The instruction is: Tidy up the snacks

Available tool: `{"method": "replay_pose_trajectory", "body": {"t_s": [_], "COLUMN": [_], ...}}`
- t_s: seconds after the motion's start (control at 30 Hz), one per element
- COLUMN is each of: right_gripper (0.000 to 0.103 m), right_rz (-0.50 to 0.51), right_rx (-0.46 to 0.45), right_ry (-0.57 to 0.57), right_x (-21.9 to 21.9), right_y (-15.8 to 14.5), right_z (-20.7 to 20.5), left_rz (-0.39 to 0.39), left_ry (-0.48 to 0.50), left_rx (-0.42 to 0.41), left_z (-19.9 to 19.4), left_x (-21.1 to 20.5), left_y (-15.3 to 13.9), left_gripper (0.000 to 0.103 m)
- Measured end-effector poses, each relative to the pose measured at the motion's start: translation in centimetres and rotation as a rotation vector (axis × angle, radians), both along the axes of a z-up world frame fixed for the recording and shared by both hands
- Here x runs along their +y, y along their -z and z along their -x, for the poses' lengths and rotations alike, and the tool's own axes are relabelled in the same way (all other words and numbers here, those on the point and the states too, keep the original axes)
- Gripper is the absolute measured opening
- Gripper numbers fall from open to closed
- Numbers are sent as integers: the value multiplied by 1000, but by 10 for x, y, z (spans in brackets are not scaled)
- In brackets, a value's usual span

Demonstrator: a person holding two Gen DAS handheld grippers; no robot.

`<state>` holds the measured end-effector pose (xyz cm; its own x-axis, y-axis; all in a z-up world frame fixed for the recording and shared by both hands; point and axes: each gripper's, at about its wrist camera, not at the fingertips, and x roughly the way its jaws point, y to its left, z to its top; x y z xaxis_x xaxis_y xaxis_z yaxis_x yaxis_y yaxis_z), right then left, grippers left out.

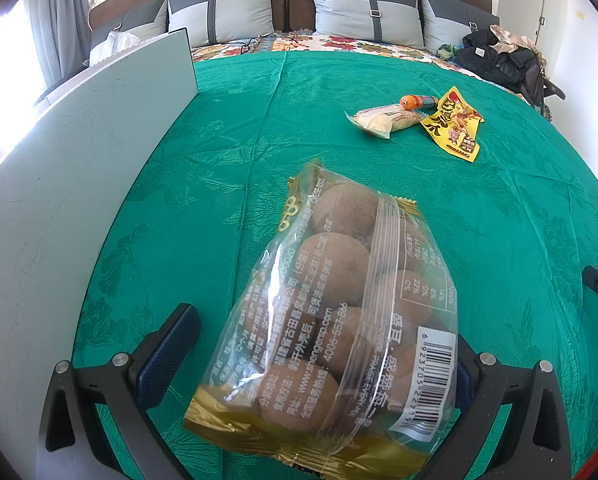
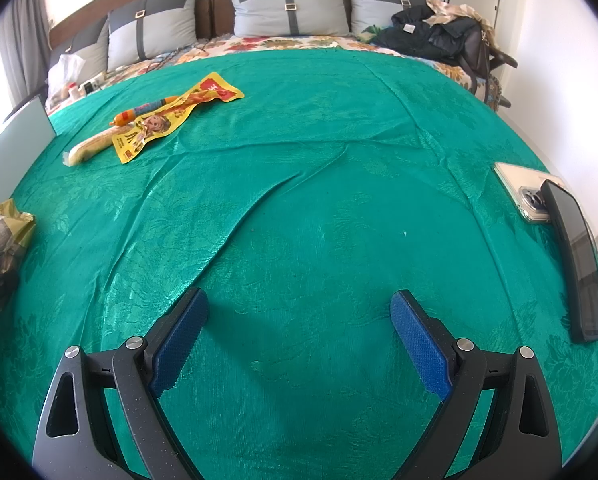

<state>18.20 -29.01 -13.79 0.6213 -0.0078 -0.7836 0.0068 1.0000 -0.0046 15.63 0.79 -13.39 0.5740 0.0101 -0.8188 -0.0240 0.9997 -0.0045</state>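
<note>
A clear and gold bag of brown round snacks [image 1: 331, 320] lies between the wide-apart fingers of my left gripper [image 1: 323, 340] on the green bedspread; the jaws do not press it. The bag's edge also shows at the far left of the right wrist view [image 2: 3, 232]. Farther off lie a pale wrapped cake [image 1: 383, 120], an orange sausage stick [image 1: 417, 101] and a yellow snack packet [image 1: 457, 126]; the right wrist view shows them too: cake [image 2: 91, 146], sausage [image 2: 145, 111], packet [image 2: 171, 120]. My right gripper [image 2: 299, 332] is open and empty over the cloth.
A grey-white box lid [image 1: 79, 168] stands at the left. Two phones [image 2: 571, 248] lie at the right edge of the bed. Pillows [image 2: 291, 8] and dark clothes [image 2: 439, 32] are at the headboard. The cloth has a raised fold [image 2: 259, 200].
</note>
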Motion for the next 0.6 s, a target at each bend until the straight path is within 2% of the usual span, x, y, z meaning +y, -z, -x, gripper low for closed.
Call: {"method": "replay_pose_trajectory", "body": {"t_s": [0.27, 0.37, 0.4, 0.5, 0.6], "right_gripper": [95, 95, 95, 93, 93], "right_rz": [-3, -18, -51, -206, -298], "right_rx": [5, 97, 123, 97, 89], "right_ry": [5, 55, 69, 72, 42], "right_x": [-2, -2, -2, 7, 29], "right_y": [0, -4, -7, -22, -32], "right_z": [2, -7, -12, -32, -75], "left_rz": [1, 1, 1, 1, 1], "left_ry": [0, 0, 0, 0, 0], "left_rx": [0, 0, 0, -1, -1], "left_z": [0, 0, 0, 0, 0], "left_x": [0, 0, 0, 0, 0], "left_y": [0, 0, 0, 0, 0], "left_gripper": [103, 103, 103, 103, 103]}}
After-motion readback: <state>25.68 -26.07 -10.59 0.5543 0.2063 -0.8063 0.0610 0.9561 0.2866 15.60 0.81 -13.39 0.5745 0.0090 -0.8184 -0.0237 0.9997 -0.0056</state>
